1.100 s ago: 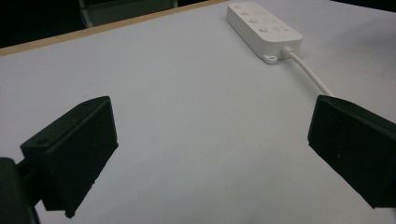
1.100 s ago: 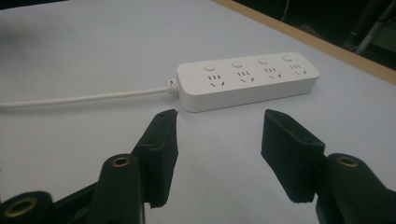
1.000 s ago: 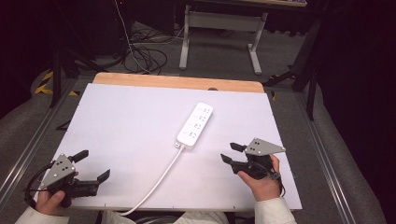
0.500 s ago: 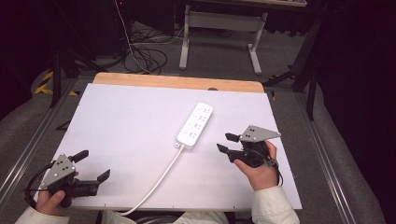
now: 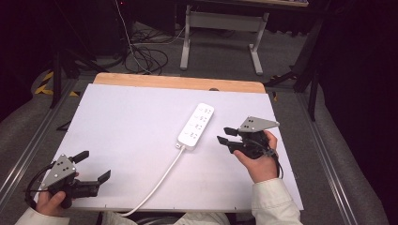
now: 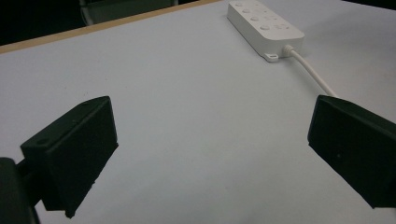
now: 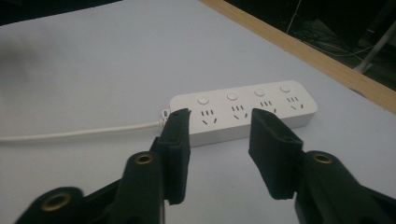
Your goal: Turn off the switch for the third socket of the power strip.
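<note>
Hovering just right of the white power strip [image 5: 195, 125] on the desk [image 5: 122, 122], the right gripper [image 5: 227, 137], part-open and empty, could nudge it askew; the left gripper [image 5: 96, 165] waits wide open, well apart.

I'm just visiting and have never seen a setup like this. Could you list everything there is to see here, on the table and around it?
Power strip: one, white, four sockets with four round buttons, lying near the table's middle.
Cord: one, white, running from the strip's near end off the table's near edge.
Table: one, white top with a wooden far edge.
Desk frame: one, grey, on the floor beyond the table.
Cables: a dark tangle, on the floor beyond the table.
Left gripper: one, black with a grey plate, jaws wide apart, near left corner.
Right gripper: one, black with a grey plate, jaws apart, just right of the strip.
Sleeves: two, pale, bottom edge.
</note>
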A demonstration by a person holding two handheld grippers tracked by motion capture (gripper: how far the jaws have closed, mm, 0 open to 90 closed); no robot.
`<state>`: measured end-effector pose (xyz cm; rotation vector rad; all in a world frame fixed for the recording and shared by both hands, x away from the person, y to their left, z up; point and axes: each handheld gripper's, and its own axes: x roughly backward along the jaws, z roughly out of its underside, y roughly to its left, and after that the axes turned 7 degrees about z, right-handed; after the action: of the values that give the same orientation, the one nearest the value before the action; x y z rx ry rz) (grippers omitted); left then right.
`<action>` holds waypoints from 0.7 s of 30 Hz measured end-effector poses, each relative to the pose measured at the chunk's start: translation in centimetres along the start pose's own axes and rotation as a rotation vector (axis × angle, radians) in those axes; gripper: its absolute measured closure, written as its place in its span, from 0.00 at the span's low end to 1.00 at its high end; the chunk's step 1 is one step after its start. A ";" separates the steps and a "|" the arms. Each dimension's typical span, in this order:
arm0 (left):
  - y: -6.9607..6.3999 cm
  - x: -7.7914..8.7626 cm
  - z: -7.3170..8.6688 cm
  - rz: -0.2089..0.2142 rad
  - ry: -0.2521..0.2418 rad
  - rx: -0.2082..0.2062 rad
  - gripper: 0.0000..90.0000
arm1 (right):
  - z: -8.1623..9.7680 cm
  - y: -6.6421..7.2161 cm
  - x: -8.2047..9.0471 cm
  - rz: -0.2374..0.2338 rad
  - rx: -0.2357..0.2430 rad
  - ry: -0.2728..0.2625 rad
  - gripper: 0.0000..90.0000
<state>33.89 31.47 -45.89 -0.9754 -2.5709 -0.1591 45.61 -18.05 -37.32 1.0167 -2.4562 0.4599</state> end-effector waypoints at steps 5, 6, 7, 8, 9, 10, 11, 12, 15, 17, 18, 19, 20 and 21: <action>0.0 0.1 0.0 -0.007 -0.001 -0.002 0.02 | -1.0 -0.2 -0.5 -0.005 0.012 0.029 0.89; 0.0 0.1 0.0 -0.008 0.000 -0.003 0.02 | -1.2 -0.3 -0.6 -0.006 0.012 0.034 0.95; 0.0 0.2 0.1 -0.009 0.001 -0.003 0.02 | -1.5 -0.3 -0.8 -0.008 0.014 0.044 0.99; 0.0 0.2 0.1 -0.008 0.001 -0.001 0.02 | -1.7 -0.4 -1.1 -0.004 0.022 0.050 1.00; 0.0 0.2 0.1 -0.009 0.002 -0.001 0.02 | -1.9 -0.4 -1.3 0.002 0.028 0.057 1.00; 0.0 0.2 0.1 -0.010 0.002 -0.003 0.02 | -2.1 -0.4 -1.6 0.006 0.032 0.062 1.00; 0.0 0.2 0.1 -0.011 0.002 -0.002 0.02 | -2.4 -0.5 -1.9 0.005 0.035 0.063 1.00; 0.0 0.2 0.1 -0.009 0.000 -0.001 0.02 | -2.7 -0.6 -2.6 0.009 0.043 0.072 1.00; 0.0 0.2 0.1 -0.009 0.000 -0.007 0.02 | -3.1 -0.7 -3.3 0.011 0.033 0.079 1.00; 0.0 0.2 0.1 -0.008 0.000 -0.008 0.02 | -3.6 -0.8 -3.9 0.017 0.026 0.079 1.00; 0.0 0.2 0.1 -0.006 -0.002 -0.003 0.02 | -4.0 -0.9 -4.5 0.027 0.022 0.079 1.00; 0.0 0.2 0.1 -0.007 -0.002 -0.002 0.02 | -4.0 -0.9 -4.5 0.027 0.022 0.079 1.00; 0.1 0.3 0.1 -0.008 -0.002 -0.007 0.02 | -4.4 -1.1 -5.2 0.030 0.020 0.084 1.00; 0.1 0.3 0.1 -0.008 -0.002 -0.007 0.02 | -4.5 -1.1 -5.5 0.030 0.019 0.089 1.00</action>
<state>33.71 31.69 -45.85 -0.9679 -2.5780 -0.1704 51.14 -13.55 -36.18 0.9473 -2.3948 0.5275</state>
